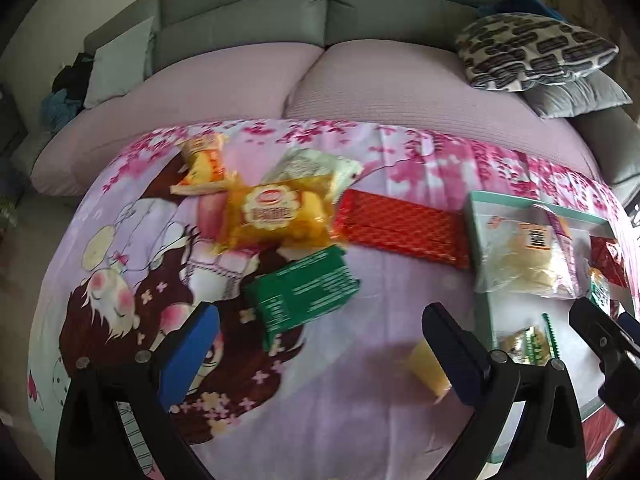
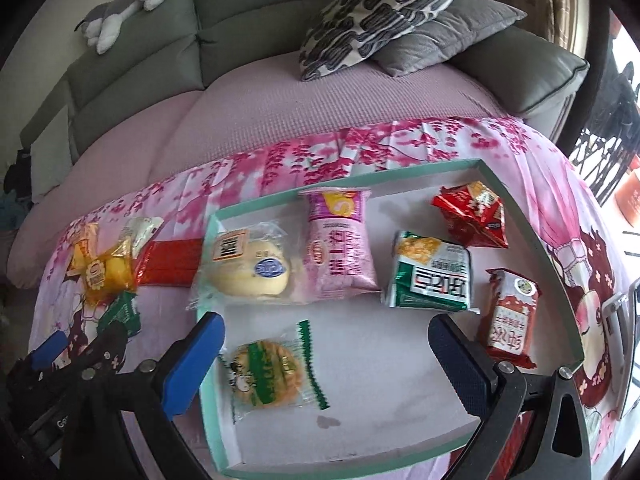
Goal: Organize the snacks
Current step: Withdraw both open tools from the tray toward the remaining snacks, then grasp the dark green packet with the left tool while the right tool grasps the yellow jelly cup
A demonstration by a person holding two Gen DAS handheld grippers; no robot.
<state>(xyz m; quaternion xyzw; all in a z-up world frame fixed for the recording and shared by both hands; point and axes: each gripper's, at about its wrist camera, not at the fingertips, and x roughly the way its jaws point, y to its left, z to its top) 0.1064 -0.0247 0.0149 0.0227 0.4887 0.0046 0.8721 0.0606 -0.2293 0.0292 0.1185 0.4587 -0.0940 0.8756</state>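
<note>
My left gripper [image 1: 320, 344] hangs open over the cartoon-print cloth, nothing between its fingers. Ahead of it lie a green packet [image 1: 304, 292], a yellow cake packet [image 1: 276, 216], a red wafer bar [image 1: 400, 228], an orange packet [image 1: 200, 164] and a white packet [image 1: 316, 168]. A small blurred yellow piece [image 1: 428, 368] sits by its right finger. My right gripper [image 2: 326, 360] is open above the mint-rimmed tray [image 2: 208, 412], over a round cookie packet [image 2: 268, 376]. The tray also holds a bun [image 2: 248, 272], a pink packet [image 2: 340, 248], a green-and-white packet [image 2: 432, 276] and two red packets [image 2: 472, 216], [image 2: 508, 312].
A grey sofa with a pink seat cover [image 1: 400, 92] stands behind the table. Patterned and grey cushions [image 2: 380, 12] lie at its right end, and a plush toy [image 2: 124, 4] on its back. My left gripper [image 2: 84, 340] shows at the right wrist view's lower left.
</note>
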